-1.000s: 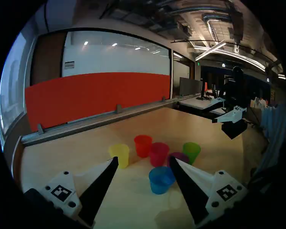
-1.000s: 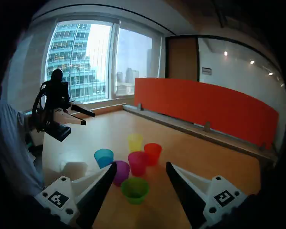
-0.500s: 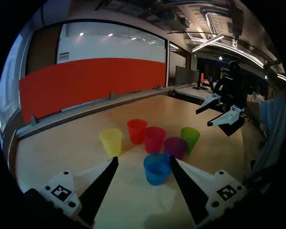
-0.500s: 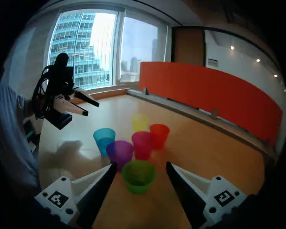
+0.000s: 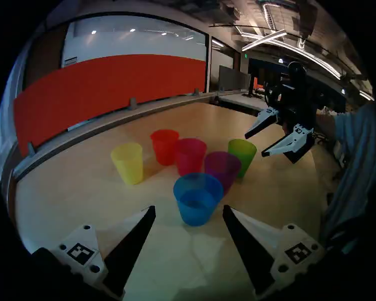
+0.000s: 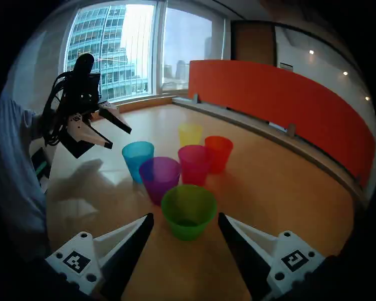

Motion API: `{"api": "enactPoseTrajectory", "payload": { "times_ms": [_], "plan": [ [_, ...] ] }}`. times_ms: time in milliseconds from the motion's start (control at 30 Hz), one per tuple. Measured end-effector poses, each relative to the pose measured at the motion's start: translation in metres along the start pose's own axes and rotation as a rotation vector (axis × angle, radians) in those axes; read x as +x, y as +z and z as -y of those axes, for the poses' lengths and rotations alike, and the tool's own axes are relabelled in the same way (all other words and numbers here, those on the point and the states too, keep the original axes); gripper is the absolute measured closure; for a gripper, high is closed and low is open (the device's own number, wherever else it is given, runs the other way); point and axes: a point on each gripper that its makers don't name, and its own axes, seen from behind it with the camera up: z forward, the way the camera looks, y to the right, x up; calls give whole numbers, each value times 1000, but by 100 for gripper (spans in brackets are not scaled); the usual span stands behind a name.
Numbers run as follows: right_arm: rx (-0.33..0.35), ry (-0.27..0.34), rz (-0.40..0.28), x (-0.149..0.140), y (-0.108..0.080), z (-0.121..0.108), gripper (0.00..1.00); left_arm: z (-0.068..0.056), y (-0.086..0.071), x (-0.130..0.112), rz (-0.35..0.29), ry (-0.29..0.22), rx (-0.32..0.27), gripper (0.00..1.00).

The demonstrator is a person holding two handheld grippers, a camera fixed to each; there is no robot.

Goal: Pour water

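Several plastic cups stand clustered on a wooden table [image 5: 77,190]. In the left gripper view the blue cup [image 5: 197,198] is nearest, just beyond my open left gripper [image 5: 188,215], with purple [image 5: 221,169], pink [image 5: 190,155], red [image 5: 164,146], yellow [image 5: 128,162] and green [image 5: 241,155] cups behind. My right gripper [image 5: 268,138] hovers open beside the green cup. In the right gripper view the green cup [image 6: 188,210] sits just ahead of my open right gripper [image 6: 184,220]; the purple cup [image 6: 160,178], blue cup [image 6: 138,159] and left gripper [image 6: 115,131] lie beyond.
An orange partition [image 5: 103,85] runs along the table's far edge. Large windows [image 6: 118,50] stand behind the left gripper. A person's sleeve [image 5: 358,150] is at the right, and a sleeve [image 6: 12,165] at the left of the right gripper view.
Both grippers have moved closer to the cups and lower. The blue cup now sits near the left gripper's fingertips and the green cup near the right gripper's.
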Motion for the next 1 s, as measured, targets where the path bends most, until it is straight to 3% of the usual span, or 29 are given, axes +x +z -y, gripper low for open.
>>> {"api": "enactPoseTrajectory", "payload": {
  "times_ms": [700, 1000],
  "plan": [
    [27, -29, 50, -7, 35, 0, 0, -16, 36, -15, 105, 24, -91, 0],
    [37, -39, 63, -7, 47, 1, 0, -20, 53, -11, 113, 30, -111, 0]
  ]
}}
